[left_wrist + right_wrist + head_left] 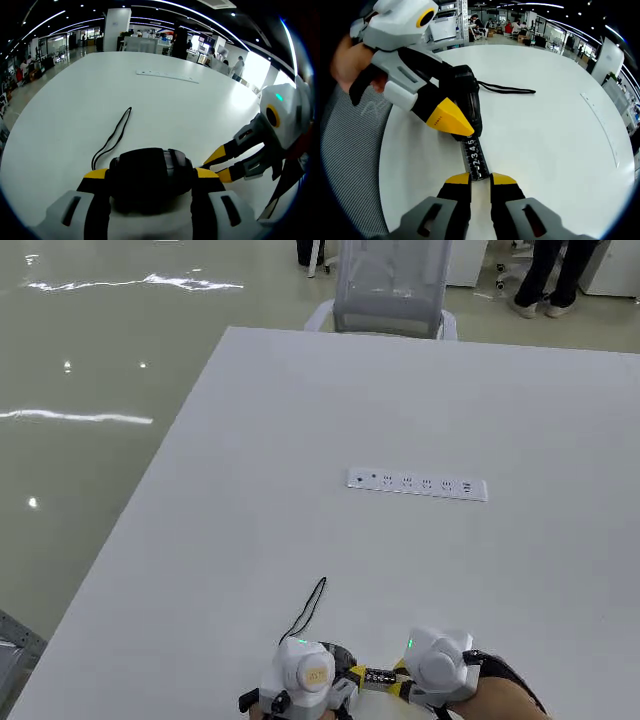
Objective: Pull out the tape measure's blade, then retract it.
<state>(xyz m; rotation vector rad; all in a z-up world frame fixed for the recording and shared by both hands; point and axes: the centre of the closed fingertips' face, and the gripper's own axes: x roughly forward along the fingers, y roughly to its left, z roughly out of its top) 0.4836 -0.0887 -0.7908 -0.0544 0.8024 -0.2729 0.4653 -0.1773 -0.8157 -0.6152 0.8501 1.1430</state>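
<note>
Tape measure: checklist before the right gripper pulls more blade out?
1. Left gripper clamped on the case: ok.
2. Right gripper shut on the blade tip: ok.
3. Blade straight, no kink between case and tip: ok, a short length is out.
4. Strap clear of the blade: ok, it lies on the table on the case's far side.
5. Pull path free: ok, the power strip lies well away.
6. Blade lock released: cannot tell.
</note>
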